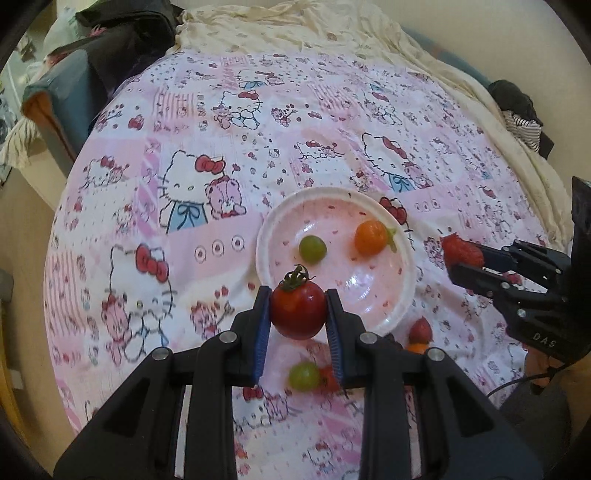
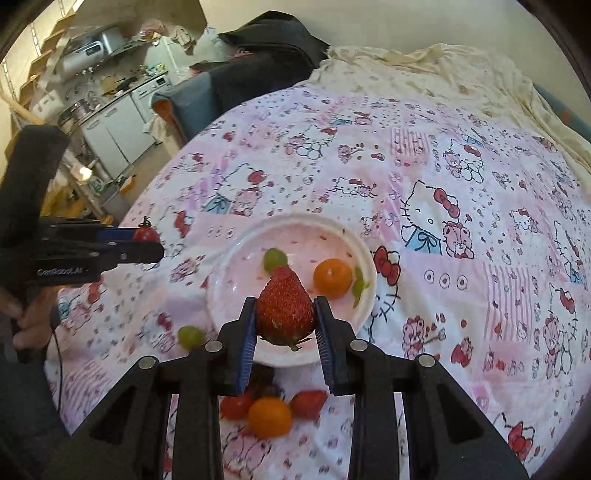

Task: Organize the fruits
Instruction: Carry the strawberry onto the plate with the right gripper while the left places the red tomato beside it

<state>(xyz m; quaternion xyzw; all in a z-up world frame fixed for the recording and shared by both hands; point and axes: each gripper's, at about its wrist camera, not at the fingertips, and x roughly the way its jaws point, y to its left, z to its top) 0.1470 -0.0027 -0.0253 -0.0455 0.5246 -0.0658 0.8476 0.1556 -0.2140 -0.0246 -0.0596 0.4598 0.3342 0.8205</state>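
Observation:
My left gripper (image 1: 298,308) is shut on a red tomato (image 1: 298,310) with a green stem, held over the near rim of a pink plate (image 1: 402,291). My right gripper (image 2: 285,317) is shut on a strawberry (image 2: 284,308), held over the plate's (image 2: 236,295) near edge. The plate holds a green grape (image 1: 312,249) and an orange fruit (image 1: 370,237). Loose on the cloth lie a green grape (image 1: 303,376), a strawberry (image 2: 309,403), an orange fruit (image 2: 269,417) and a small tomato (image 2: 236,406). The right gripper with its strawberry (image 1: 461,251) shows in the left wrist view; the left gripper (image 2: 146,236) shows in the right wrist view.
A pink Hello Kitty cloth (image 1: 184,184) covers the bed. A cream blanket (image 1: 295,29) lies at the far end. Dark clothes and a blue chair (image 2: 207,96) stand at the far left. A kitchen (image 2: 103,92) lies beyond. Another green grape (image 2: 190,336) lies left of the plate.

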